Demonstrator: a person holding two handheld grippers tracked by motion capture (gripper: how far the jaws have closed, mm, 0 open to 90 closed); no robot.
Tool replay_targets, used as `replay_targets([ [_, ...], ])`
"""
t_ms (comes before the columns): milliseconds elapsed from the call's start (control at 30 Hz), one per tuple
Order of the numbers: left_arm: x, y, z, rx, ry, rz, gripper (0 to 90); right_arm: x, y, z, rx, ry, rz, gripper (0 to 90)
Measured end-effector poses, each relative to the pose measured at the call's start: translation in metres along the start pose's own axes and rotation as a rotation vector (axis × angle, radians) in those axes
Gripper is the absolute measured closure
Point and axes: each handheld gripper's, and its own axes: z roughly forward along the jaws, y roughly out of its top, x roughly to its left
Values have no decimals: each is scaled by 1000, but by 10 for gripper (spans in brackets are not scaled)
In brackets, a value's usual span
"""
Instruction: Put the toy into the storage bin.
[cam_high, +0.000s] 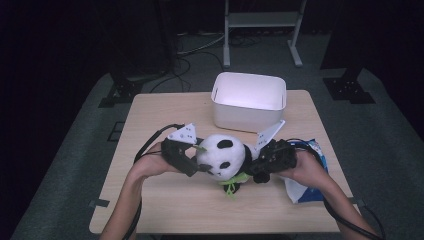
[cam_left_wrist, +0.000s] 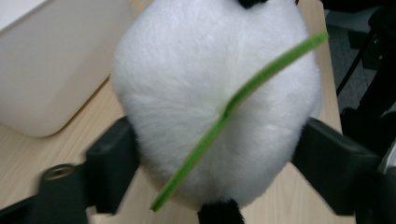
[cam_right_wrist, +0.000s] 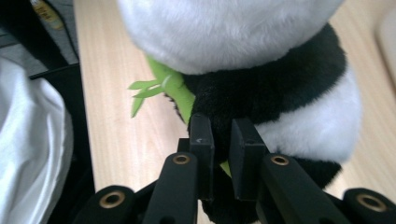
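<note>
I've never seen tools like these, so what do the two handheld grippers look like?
The left gripper and the right gripper are chunky and black, each topped by a pale three-cornered plate with small dark dots. A black cable trails from each. Their flat black jaws carry brass-coloured round fittings. The forearms show no sleeves.

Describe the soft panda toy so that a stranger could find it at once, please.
On the light wooden table, in front of the white plastic bin, a black-and-white plush panda sits between two black grippers. Unlike the blue-and-white bag beside it, it is furry and carries green felt leaves.

Dim room, dark surround; table lit from above; close-up views soft, blurred.
</note>
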Motion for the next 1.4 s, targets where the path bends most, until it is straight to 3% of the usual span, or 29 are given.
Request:
replay_targets([
  [100, 4, -11, -1, -16, -3, -3, 300, 0, 3, 4, 12, -6, -9, 750],
  [233, 6, -20, -4, -36, -6, -15, 312, -7, 7, 3, -16, 20, -11, 590],
  [333, 7, -26, -6, -34, -4, -13, 317, -19, 7, 1, -52, 28, 25, 495],
  [400, 8, -28, -7, -31, -4, -17, 318, -28, 8, -1, -80, 39, 30, 465],
  [533, 9, -34, -9, -33, -8, -12, 321, -43, 10, -2, -98, -4, 37, 435],
  [633, 10, -35, -9, -36, -11, -8, 320, -50, 12, 3, -77, -19, 47, 410],
  [700, 10, -36, -9, -38, -13, -21, 310, -54, 13, 13, -50, -2, 57, 389],
  [767, 12, -37, -9, -27, -14, -48, 280, -54, 14, 20, -45, 13, 53, 404],
  [800, 14, -38, -11, -21, -20, -83, 222, -53, 14, 23, -57, 12, 56, 475],
  [867, 15, -38, -12, -13, -25, -115, 182, -51, 14, 24, -64, 2, 58, 558],
  [1000, 16, -37, -12, -18, -14, -136, 146, -47, 16, 21, -72, -42, 28, 720],
  [1100, 18, -36, -12, -37, -4, -148, 135, -45, 17, 16, -81, -61, 29, 759],
  [1133, 20, -35, -9, -21, 18, -152, 138, -44, 18, 10, -79, -104, 18, 785],
  [1200, 22, -33, -2, -16, 35, -154, 146, -44, 20, 3, -77, -128, 15, 800],
  [1267, 26, -31, 4, -37, 31, -161, 208, -45, 21, -4, -74, -154, 17, 816],
  [1400, 27, -26, 17, -48, 10, -182, 194, -43, 20, -2, -12, -180, 8, 833],
])
